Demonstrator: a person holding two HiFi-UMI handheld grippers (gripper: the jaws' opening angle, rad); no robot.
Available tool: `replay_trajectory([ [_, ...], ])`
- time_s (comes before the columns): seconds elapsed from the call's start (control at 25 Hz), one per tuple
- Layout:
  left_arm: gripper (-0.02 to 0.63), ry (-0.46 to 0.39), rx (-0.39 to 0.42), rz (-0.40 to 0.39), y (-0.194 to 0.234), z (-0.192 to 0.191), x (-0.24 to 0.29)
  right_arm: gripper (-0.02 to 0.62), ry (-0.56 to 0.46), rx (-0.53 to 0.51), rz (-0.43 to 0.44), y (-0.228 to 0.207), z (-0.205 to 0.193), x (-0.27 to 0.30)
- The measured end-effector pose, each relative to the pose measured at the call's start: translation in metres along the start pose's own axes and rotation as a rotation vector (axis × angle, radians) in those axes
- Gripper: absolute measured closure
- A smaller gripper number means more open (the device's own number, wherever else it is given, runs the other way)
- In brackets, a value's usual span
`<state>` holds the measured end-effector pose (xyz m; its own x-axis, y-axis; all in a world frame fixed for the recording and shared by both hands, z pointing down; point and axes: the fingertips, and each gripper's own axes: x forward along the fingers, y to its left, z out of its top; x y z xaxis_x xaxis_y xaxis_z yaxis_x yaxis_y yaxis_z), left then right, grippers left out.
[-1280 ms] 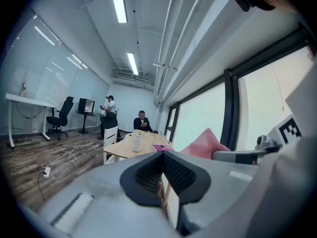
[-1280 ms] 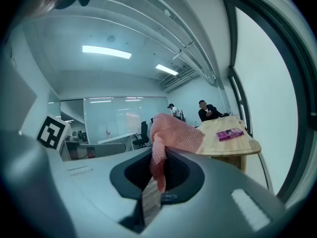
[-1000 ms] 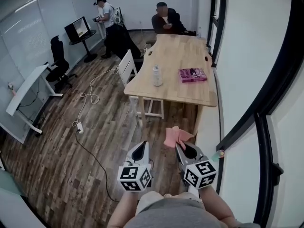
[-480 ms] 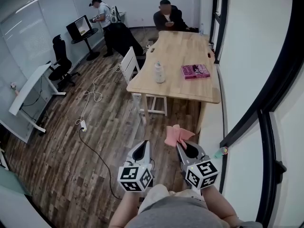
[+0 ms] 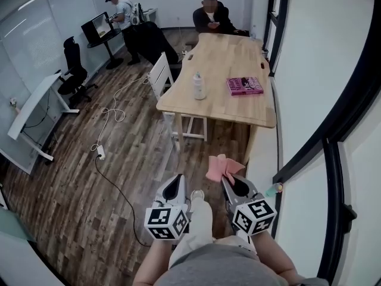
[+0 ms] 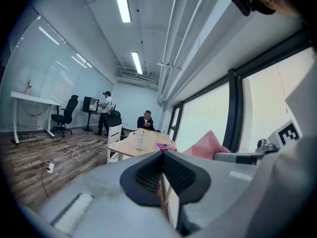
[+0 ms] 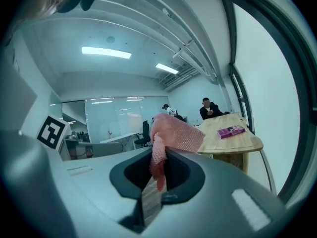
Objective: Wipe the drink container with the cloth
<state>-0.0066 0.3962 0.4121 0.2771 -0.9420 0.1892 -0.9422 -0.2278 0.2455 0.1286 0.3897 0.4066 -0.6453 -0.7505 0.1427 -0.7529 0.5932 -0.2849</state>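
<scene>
Though well apart from the bottle (image 5: 197, 86), nubbly pink cloth (image 7: 173, 133) tight between right fingers (image 7: 184, 175); left fingers (image 6: 184, 174) together.

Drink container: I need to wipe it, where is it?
Head view: the drink container stands on the wooden table near its left edge, left of the pink box.

A pale wooden tabletop (image 5: 223, 58) carries two things, both toward its near end. The drink container (image 5: 198, 86) stands upright by one long edge. A flat pink box (image 5: 244, 86) lies near the opposite long edge, well apart from it.
</scene>
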Motion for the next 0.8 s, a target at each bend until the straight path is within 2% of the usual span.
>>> replay_trajectory([
  [0.28, 0.604, -0.009, -0.021, -0.010, 0.011, 0.010, 0.040, 0.566, -0.009, 0.020, -0.036, -0.030, 0.011, 0.024],
  [0.8, 0.604, 0.013, 0.020, -0.065, 0.047, 0.036, 0.160, 0.566, -0.021, 0.028, -0.081, -0.090, 0.041, 0.117],
])
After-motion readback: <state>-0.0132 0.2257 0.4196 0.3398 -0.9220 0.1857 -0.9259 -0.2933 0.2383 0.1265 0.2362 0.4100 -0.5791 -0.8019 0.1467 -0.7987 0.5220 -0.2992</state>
